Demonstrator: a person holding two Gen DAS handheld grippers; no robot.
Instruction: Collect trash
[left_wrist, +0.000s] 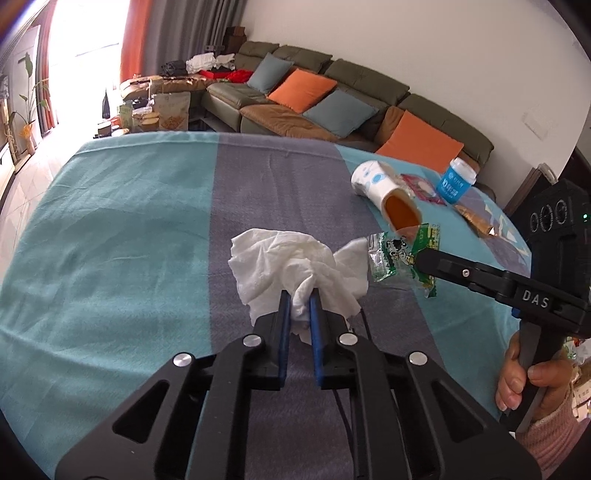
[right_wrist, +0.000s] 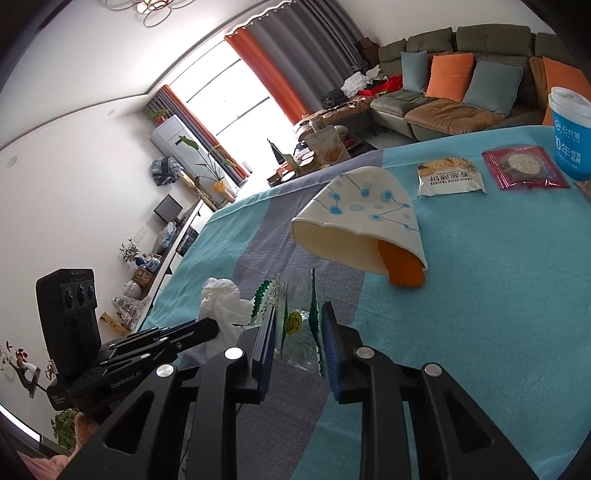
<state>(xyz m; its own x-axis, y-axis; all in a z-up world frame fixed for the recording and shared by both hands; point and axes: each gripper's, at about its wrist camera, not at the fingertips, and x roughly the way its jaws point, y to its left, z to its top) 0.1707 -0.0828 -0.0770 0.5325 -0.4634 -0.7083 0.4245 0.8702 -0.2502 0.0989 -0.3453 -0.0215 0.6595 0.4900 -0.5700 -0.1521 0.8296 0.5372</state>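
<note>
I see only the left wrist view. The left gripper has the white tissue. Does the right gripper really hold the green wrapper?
Observer: Yes. In the right wrist view the green wrapper stands between the blue pads of the right gripper, and they press on it.
Operator: What lies behind the paper cup? In my view it hides things.
Observer: A white cracker packet lies flat on the tablecloth, beside the red packet.
Operator: Is the cup upright?
Observer: No. The paper cup lies on its side, with something orange at its mouth.
Operator: And my tissue?
Observer: The tissue shows at the tip of the left gripper.
</note>
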